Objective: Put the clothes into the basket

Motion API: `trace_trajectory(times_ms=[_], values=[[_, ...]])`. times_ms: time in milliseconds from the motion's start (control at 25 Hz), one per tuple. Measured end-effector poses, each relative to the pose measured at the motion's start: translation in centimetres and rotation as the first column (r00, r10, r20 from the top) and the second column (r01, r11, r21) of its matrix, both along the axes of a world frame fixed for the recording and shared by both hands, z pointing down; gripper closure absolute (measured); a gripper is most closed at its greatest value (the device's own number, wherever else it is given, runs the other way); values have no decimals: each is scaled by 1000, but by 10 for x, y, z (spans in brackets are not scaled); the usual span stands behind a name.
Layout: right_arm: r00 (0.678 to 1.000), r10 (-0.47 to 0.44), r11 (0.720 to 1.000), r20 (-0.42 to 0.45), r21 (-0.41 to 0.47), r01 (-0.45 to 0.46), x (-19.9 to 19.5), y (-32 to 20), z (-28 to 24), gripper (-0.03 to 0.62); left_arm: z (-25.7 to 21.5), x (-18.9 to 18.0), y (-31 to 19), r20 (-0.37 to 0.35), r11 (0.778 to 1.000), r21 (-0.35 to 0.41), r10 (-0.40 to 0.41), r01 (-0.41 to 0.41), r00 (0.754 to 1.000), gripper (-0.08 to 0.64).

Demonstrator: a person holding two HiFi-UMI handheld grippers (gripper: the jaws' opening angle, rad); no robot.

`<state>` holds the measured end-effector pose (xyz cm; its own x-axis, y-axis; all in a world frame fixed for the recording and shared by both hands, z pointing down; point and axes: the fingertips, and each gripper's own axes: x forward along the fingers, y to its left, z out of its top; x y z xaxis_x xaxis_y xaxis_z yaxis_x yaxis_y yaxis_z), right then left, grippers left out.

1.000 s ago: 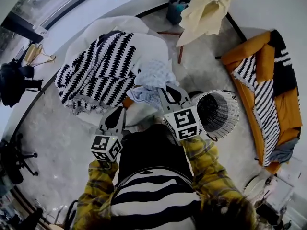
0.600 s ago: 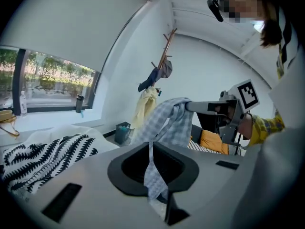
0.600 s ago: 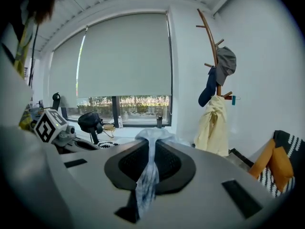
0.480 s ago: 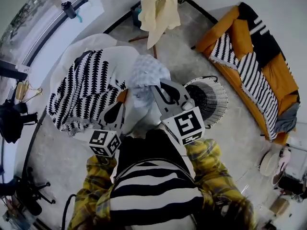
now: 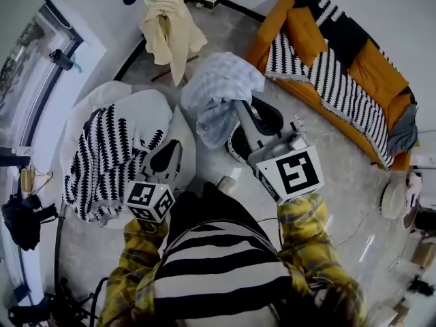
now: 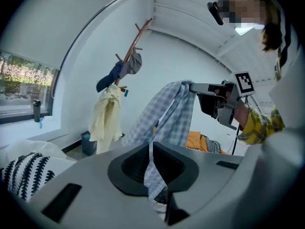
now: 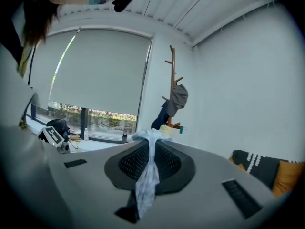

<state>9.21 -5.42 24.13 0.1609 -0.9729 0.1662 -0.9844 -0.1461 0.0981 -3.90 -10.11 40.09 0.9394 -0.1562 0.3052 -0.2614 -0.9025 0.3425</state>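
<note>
A light blue checked shirt [image 5: 218, 94] hangs bunched in the air. My right gripper [image 5: 240, 109] is shut on its upper part, and a twisted strip of the cloth [image 7: 148, 175] runs between those jaws. My left gripper [image 5: 169, 148] sits lower and to the left, shut on a narrow strip of the same shirt [image 6: 164, 118] that stretches across to the right gripper. The dark wire basket [image 5: 271, 120] stands on the floor under the right gripper, mostly hidden by the gripper and the shirt.
A white beanbag with a black-and-white patterned blanket [image 5: 109, 155] lies at the left. An orange sofa with a striped throw [image 5: 340, 67] runs along the right. A wooden coat rack [image 6: 129, 51] with a pale yellow garment [image 5: 167, 26] stands at the back.
Both grippers have risen and swung to the right with the checked shirt, lifting it off the beanbag until it hangs over the basket. The basket has become largely hidden behind the right gripper.
</note>
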Motion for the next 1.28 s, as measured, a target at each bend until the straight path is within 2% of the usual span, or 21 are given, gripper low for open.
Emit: trace_trajectory(times_ms=[200, 480, 560, 840, 1040, 1200, 1280], values=[[989, 142, 990, -46, -9, -143, 59, 43, -13, 545, -12, 54, 13, -26, 997, 1, 76, -76, 997, 523], [957, 289, 957, -41, 10, -289, 114, 110, -5, 545, -33, 132, 43, -74, 983, -9, 180, -181, 981, 523], [942, 336, 942, -26, 7, -336, 128, 131, 2, 545, -36, 152, 57, -77, 976, -5, 218, -219, 973, 523], [874, 485, 870, 24, -110, -480, 169, 202, 64, 545, -28, 198, 100, -55, 949, -9, 314, -315, 948, 523], [857, 509, 841, 76, -258, -476, 169, 225, 138, 545, -9, 211, 119, 2, 935, -18, 355, -355, 935, 523], [869, 473, 846, 142, -350, -403, 156, 227, 192, 543, 5, 214, 125, 41, 932, -27, 362, -362, 931, 523], [868, 466, 832, 170, -419, -364, 151, 230, 222, 543, 12, 214, 125, 65, 932, -26, 364, -363, 929, 523]])
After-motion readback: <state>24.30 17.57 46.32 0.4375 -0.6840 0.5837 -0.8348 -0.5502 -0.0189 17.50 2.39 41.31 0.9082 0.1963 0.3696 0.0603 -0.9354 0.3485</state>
